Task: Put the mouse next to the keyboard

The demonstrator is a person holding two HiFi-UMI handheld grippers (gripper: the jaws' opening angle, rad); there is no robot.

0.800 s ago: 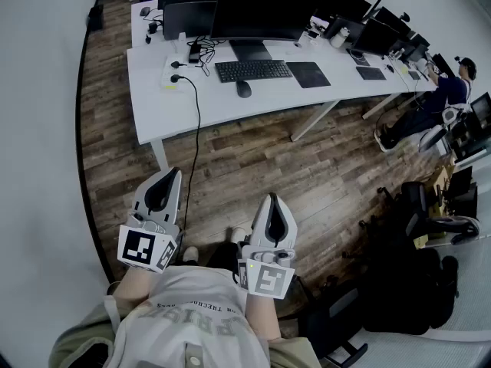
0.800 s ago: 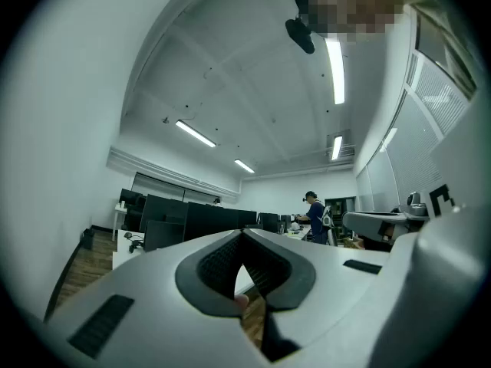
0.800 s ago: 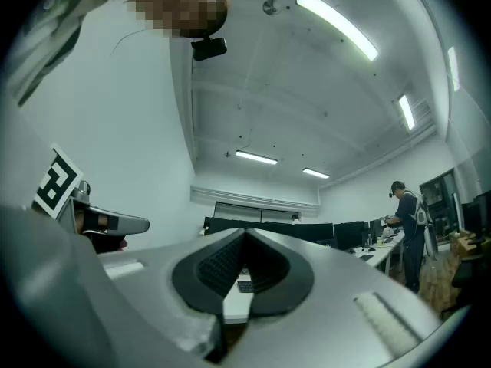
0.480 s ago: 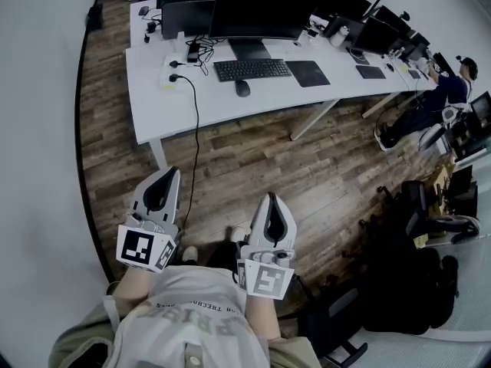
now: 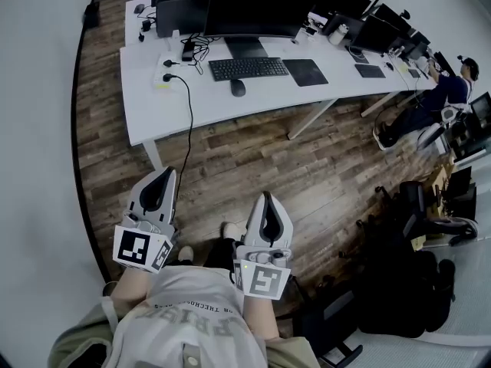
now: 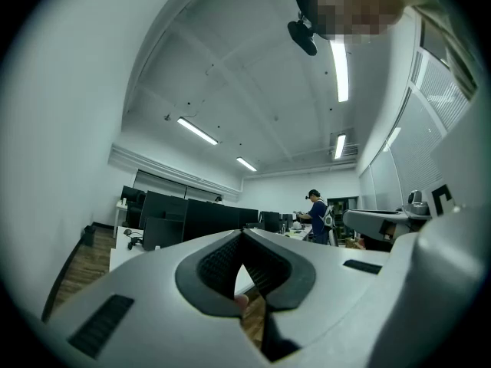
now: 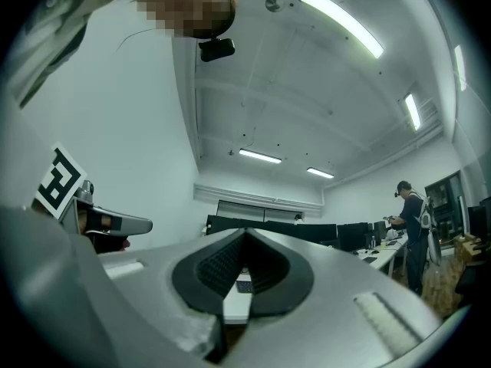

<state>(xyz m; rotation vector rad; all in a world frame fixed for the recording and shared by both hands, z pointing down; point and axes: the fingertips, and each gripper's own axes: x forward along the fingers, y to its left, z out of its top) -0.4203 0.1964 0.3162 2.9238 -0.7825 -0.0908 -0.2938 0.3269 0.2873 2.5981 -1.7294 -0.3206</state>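
Note:
A dark mouse (image 5: 237, 87) lies on the white desk (image 5: 153, 106), just in front of the black keyboard (image 5: 248, 68) and toward its left end. Both grippers are held low near the person's chest, far from the desk, above the wood floor. My left gripper (image 5: 165, 175) is shut with nothing in it. My right gripper (image 5: 266, 200) is likewise shut and empty. In the left gripper view the tips (image 6: 242, 232) meet, with monitors beyond. In the right gripper view the tips (image 7: 245, 232) meet too, and part of the keyboard (image 7: 243, 286) shows through the gap.
A large monitor (image 5: 257, 10) stands behind the keyboard, a black mouse pad (image 5: 305, 72) to its right. A power strip (image 5: 166, 71) with a cable hanging to the floor sits at the desk's left. A person (image 5: 453, 90) sits at the far right; black bags (image 5: 414, 282) lie on the floor.
The desk has shifted slightly up and left in the head view as the view moved. Both grippers stay shut and have sunk slightly in the frame.

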